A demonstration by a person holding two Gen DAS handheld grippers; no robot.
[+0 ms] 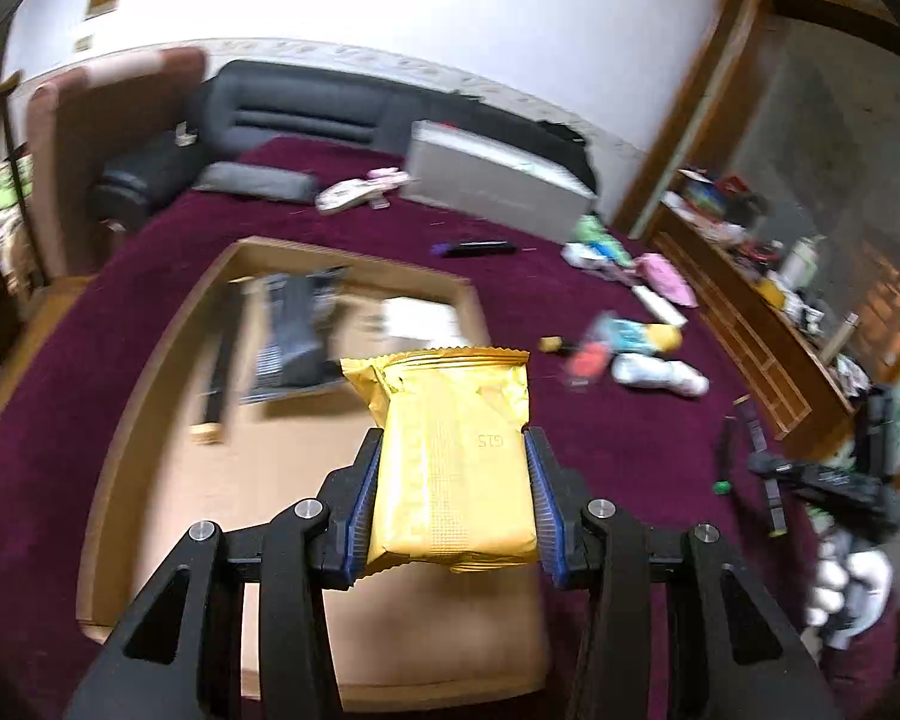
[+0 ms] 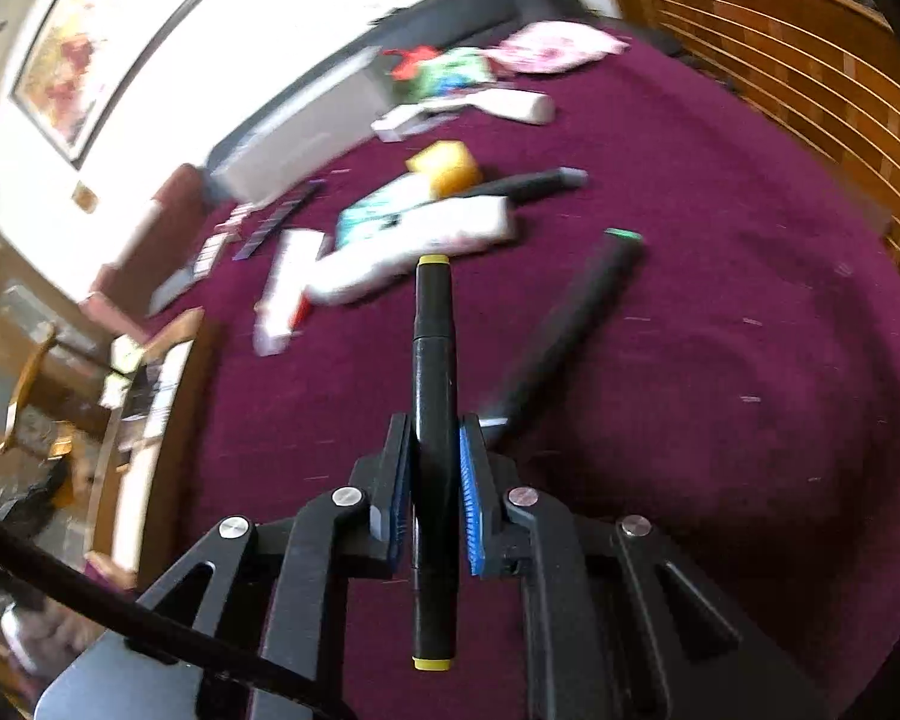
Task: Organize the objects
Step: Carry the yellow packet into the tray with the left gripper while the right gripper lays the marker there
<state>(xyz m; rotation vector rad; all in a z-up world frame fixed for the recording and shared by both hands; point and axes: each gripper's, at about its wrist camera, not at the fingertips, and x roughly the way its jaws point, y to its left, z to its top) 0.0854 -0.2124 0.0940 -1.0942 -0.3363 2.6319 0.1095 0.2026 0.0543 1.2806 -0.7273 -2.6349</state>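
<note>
Left gripper (image 1: 453, 483) pinches a gold foil packet (image 1: 453, 456) between its blue pads (image 1: 539, 507), packet centre frame in the left wrist view, held above the open cardboard box (image 1: 150, 396) that fills the lower left. Box sits on the maroon cloth (image 1: 618, 420); a dark pouch (image 1: 294, 330) lies inside near its upper edge, blurred. Loose items (image 1: 630, 354) scattered on the cloth at right of frame, too blurred to name. Right gripper (image 2: 435, 480) is clamped on a black marker with yellow ends (image 2: 432, 396), marker running along the fingers, centre of the right wrist view, over the maroon cloth (image 2: 720, 360). A second black marker with a green tip (image 2: 570, 324) lies on the cloth just right of it. White packets (image 2: 414, 240) and a yellow block (image 2: 447, 168) sit upper centre.
</note>
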